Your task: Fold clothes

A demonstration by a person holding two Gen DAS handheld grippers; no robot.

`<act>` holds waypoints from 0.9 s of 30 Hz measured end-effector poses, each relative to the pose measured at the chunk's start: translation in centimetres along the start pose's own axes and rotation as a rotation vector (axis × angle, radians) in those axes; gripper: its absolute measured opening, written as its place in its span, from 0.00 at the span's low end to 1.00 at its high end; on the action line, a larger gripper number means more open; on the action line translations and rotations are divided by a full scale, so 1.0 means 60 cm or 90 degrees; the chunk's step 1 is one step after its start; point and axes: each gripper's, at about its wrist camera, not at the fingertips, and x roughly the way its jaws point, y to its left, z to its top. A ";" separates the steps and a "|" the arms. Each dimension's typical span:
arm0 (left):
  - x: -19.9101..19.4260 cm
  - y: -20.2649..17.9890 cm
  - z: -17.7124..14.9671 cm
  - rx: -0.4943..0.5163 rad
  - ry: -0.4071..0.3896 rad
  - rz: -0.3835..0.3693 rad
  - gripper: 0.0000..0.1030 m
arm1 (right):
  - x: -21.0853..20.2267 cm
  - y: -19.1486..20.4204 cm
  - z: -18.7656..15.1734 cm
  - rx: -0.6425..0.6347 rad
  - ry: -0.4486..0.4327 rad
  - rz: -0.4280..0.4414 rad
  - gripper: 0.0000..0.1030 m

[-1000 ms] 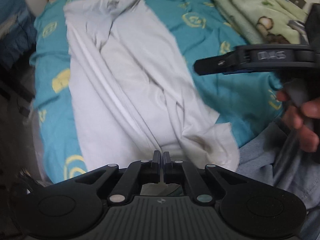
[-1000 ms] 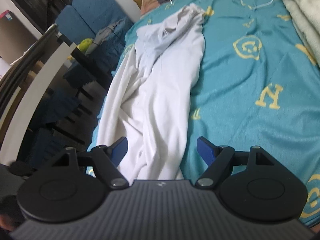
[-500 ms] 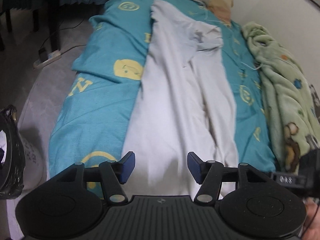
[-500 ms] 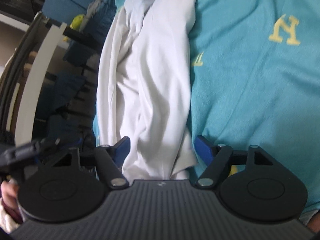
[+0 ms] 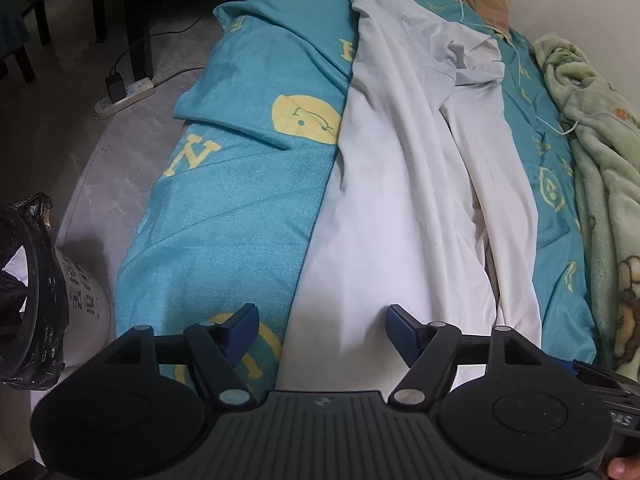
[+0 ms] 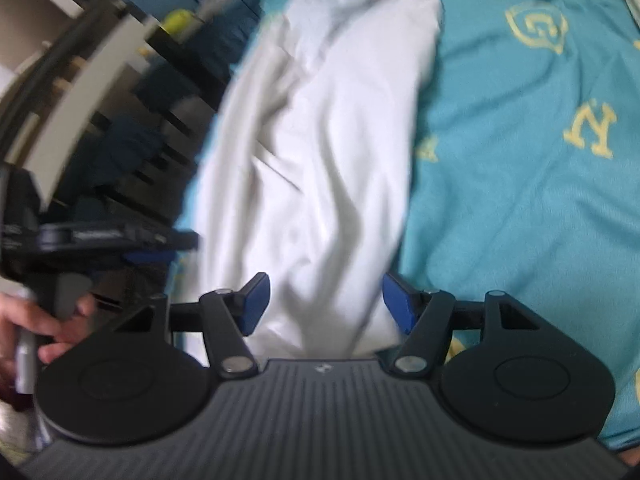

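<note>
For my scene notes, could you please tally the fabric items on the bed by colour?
White: 1, the garment
Teal with yellow prints: 1, the bedspread
Pale green: 1, the fleece blanket
Total: 3

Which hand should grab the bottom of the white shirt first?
Probably the right gripper: its closing fingers already straddle the white shirt's bottom edge. The left gripper, fingers opening, sits over the shirt's side edge and the teal bedspread.

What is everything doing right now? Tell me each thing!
Shirt: lying long and rumpled on the bed, not yet folded.
Left gripper: opening, holding nothing.
Right gripper: closing, shirt's near end between its jaws.
Blanket: bunched along the bed's edge.
</note>
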 end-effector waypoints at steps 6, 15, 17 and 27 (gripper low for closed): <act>0.020 0.006 0.003 -0.012 0.029 -0.008 0.76 | 0.022 -0.020 0.003 0.058 0.037 0.030 0.64; 0.034 -0.010 -0.005 0.009 0.091 -0.036 0.77 | 0.029 0.020 -0.014 -0.022 0.085 0.045 0.32; 0.031 -0.021 -0.013 0.023 0.126 -0.069 0.73 | 0.021 0.026 -0.016 -0.040 0.081 0.032 0.15; 0.021 -0.070 -0.054 0.104 0.166 -0.029 0.09 | -0.053 0.016 0.010 0.007 0.026 0.082 0.12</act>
